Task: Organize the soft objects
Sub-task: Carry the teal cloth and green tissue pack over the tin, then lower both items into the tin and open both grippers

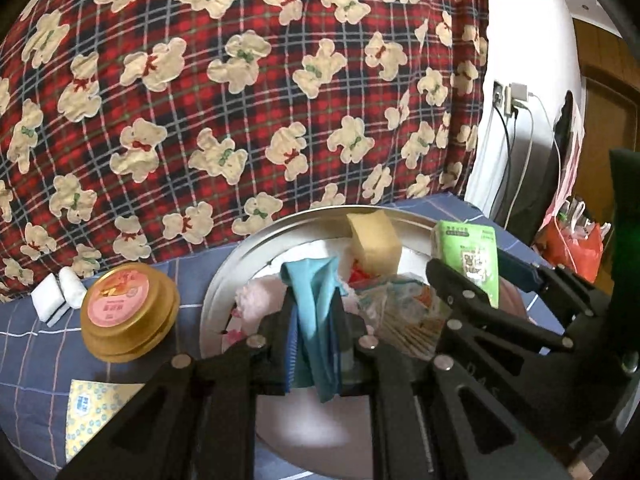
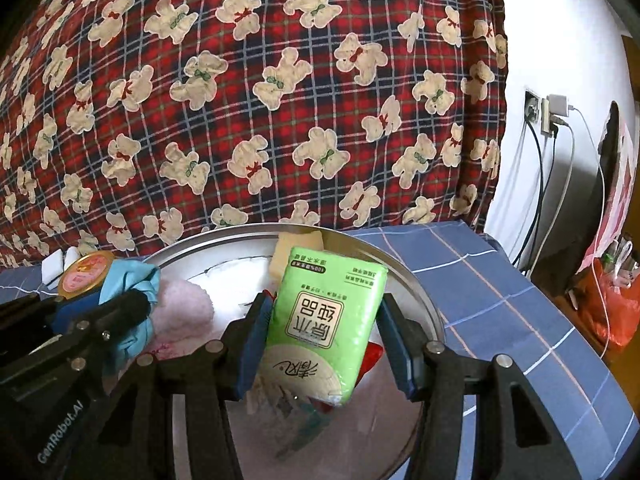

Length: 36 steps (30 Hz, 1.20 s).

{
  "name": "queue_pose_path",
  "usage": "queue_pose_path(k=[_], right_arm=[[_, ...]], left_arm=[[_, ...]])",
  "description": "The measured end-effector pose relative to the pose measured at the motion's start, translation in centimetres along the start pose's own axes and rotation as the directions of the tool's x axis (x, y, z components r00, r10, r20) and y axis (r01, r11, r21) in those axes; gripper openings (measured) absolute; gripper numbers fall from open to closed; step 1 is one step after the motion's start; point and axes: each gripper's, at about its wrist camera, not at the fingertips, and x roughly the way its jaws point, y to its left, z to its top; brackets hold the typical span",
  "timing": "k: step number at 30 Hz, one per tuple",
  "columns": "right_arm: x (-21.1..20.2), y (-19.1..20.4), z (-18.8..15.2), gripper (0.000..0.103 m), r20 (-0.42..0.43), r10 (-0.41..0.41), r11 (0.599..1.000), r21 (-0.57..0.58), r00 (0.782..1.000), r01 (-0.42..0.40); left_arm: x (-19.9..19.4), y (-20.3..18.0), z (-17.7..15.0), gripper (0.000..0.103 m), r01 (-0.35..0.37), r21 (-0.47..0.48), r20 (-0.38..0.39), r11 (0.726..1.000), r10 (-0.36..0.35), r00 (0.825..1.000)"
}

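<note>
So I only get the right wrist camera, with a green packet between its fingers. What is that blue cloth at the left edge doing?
Observer: The teal cloth is pinched in the left gripper, whose jaws are shut on it, and it hangs over the metal basin.
Operator: Anything on the bed that I miss?
Observer: A yellow patterned packet lies flat on the blue sheet, nearer the camera than the gold tin.
Operator: And what is hidden inside the basin?
Observer: A crinkled, clear patterned packet lies there, just in front of the yellow sponge.
</note>
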Motion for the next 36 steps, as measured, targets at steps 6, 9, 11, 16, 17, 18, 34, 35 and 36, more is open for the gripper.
queue_pose_path(k=[6, 9, 11, 16, 17, 18, 34, 35, 36], right_arm=[[0.8, 0.0, 0.0, 0.057, -0.014, 0.016, 1.000, -0.010, 1.000, -0.016], [1.1, -0.1, 0.1, 0.057, -0.018, 0.022, 1.000, -0.006, 1.000, -0.022], [1.1, -0.2, 0.1, 0.057, -0.018, 0.026, 1.000, -0.006, 0.999, -0.026], [0.5, -0.2, 0.3, 0.057, 0.004, 0.044, 0.999, 0.007, 0.999, -0.044], [0.2, -0.3, 0.4, 0.057, 0.016, 0.047, 0.999, 0.011, 0.999, -0.047], [0.0, -0.3, 0.5, 0.057, 0.030, 0.048, 0.999, 0.014, 0.998, -0.049], [-1.1, -1.5, 8.4, 0.057, 0.065, 0.108, 0.994, -0.009, 0.992, -0.107], [-0.4, -1.2, 8.9, 0.057, 0.043, 0.124, 0.992, -0.012, 0.991, -0.124], [0.5, -0.9, 9.3, 0.057, 0.008, 0.158, 0.987, -0.003, 0.987, -0.158]], left_arm=[[1.3, -0.1, 0.1, 0.011, -0.012, -0.009, -0.011, 1.000, 0.012, 1.000], [1.7, 0.0, 0.1, 0.011, -0.012, -0.018, -0.017, 1.000, 0.011, 1.000], [1.8, 0.0, 0.1, 0.011, -0.016, -0.016, -0.016, 1.000, 0.016, 1.000], [1.8, 0.0, 0.1, 0.011, -0.018, -0.025, -0.011, 1.000, 0.017, 1.000], [1.8, 0.0, 0.1, 0.011, -0.017, -0.029, -0.010, 0.999, 0.017, 1.000], [1.7, 0.0, 0.1, 0.011, -0.013, -0.032, -0.008, 0.999, 0.013, 1.000], [-1.0, 2.0, 6.5, 0.011, -0.006, -0.055, 0.071, 0.998, 0.010, 0.997], [-0.7, 2.4, 7.0, 0.011, -0.014, -0.062, 0.065, 0.998, 0.018, 0.998], [-0.3, 2.7, 7.3, 0.011, -0.021, -0.072, 0.055, 0.997, 0.026, 0.998]])
